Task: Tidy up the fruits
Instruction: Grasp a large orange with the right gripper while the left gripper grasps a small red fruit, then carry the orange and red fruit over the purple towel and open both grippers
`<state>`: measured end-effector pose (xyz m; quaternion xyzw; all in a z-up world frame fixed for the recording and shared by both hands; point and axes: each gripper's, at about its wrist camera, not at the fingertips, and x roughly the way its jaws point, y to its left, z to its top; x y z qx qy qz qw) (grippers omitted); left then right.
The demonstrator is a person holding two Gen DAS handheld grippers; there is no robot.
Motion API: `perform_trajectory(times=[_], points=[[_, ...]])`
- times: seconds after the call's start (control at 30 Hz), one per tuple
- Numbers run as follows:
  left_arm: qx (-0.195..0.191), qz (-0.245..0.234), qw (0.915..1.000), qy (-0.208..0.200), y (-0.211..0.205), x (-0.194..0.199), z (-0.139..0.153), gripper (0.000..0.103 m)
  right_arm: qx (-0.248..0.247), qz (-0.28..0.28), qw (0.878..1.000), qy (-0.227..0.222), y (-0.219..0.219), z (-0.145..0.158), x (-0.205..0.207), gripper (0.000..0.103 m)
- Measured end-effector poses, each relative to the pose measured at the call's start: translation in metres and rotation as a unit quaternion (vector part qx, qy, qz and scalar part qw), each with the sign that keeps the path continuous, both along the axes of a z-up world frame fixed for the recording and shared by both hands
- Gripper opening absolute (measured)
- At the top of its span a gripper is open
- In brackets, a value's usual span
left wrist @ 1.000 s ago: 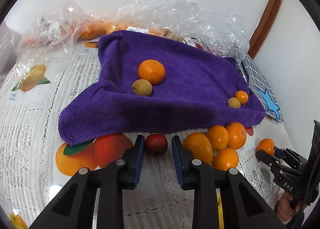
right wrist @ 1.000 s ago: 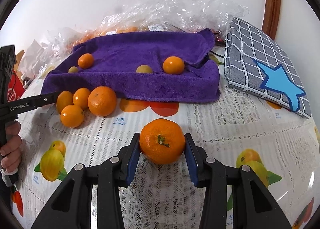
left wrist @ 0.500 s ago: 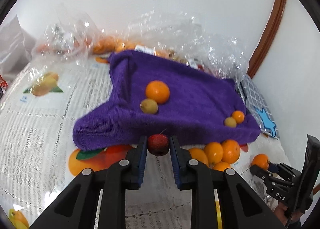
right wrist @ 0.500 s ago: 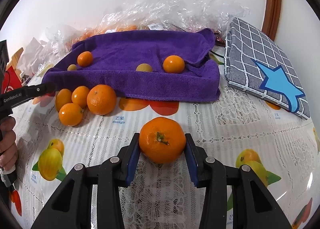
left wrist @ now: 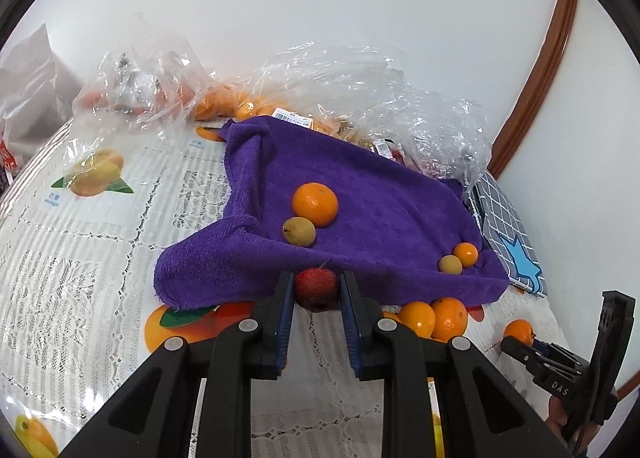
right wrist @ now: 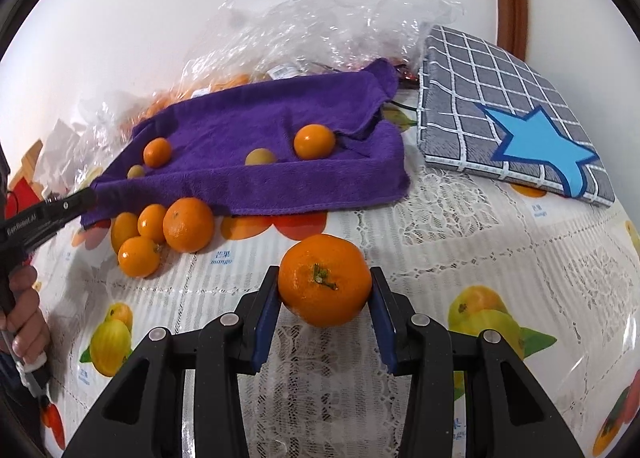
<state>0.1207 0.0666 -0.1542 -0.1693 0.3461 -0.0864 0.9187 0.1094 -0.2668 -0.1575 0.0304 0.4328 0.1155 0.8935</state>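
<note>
The left gripper (left wrist: 316,292) is clamped on a small red fruit (left wrist: 316,287) just before the purple towel (left wrist: 360,194). The right gripper (right wrist: 325,294) squeezes an orange (right wrist: 325,285) between its pads above the tablecloth (right wrist: 460,226)

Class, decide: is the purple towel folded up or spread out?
Spread out. The purple towel lies open on the table, edges rumpled, with four fruits resting on top.

Bright, even light; sharp pics, fisheye-warped edges.
</note>
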Motion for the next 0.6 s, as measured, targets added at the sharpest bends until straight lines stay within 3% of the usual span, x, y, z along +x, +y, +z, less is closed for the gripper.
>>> perform_trajectory(times=[0.27,0.6], points=[[-0.022,-0.003,0.9997,0.001,0.004,0.000,0.002,0.022,-0.002,-0.010,1.000,0.011,-0.001,-0.002,0.001,0.042],[-0.030,0.006,0.9995,-0.007,0.010,-0.004,0.005,0.022,-0.002,-0.005,1.000,-0.007,0.002,0.011,-0.002,0.042]])
